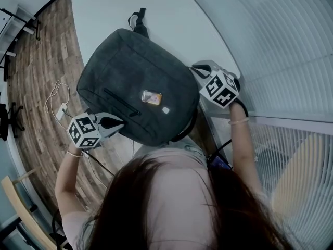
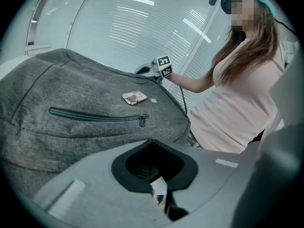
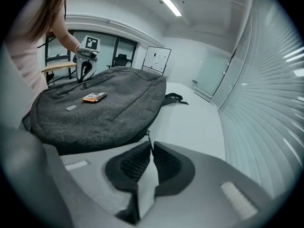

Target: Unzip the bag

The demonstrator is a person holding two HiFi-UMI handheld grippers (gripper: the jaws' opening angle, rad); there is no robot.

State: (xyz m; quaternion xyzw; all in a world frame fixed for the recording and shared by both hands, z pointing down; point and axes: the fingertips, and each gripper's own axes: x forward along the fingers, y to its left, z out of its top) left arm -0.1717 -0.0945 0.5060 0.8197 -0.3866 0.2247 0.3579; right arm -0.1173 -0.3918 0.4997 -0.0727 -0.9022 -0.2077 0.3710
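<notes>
Bag [image 1: 135,82] lies flat on the counter [image 1: 171,14], its left side near the counter's edge, floor [image 1: 36,72] beyond. Bare counter past the bag; blinds [image 1: 281,46] close on the right. Right gripper [image 1: 200,71] at the bag's right edge, jaws almost together, pinching the zip pull [image 3: 148,137]. Left gripper [image 1: 120,125] pressed together at the bag's near-left edge; cloth caught or not, cannot tell. Person's head hides the near edge.

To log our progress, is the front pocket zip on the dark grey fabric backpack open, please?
No, the front pocket zip on the dark grey fabric backpack lies closed along its whole length.
</notes>
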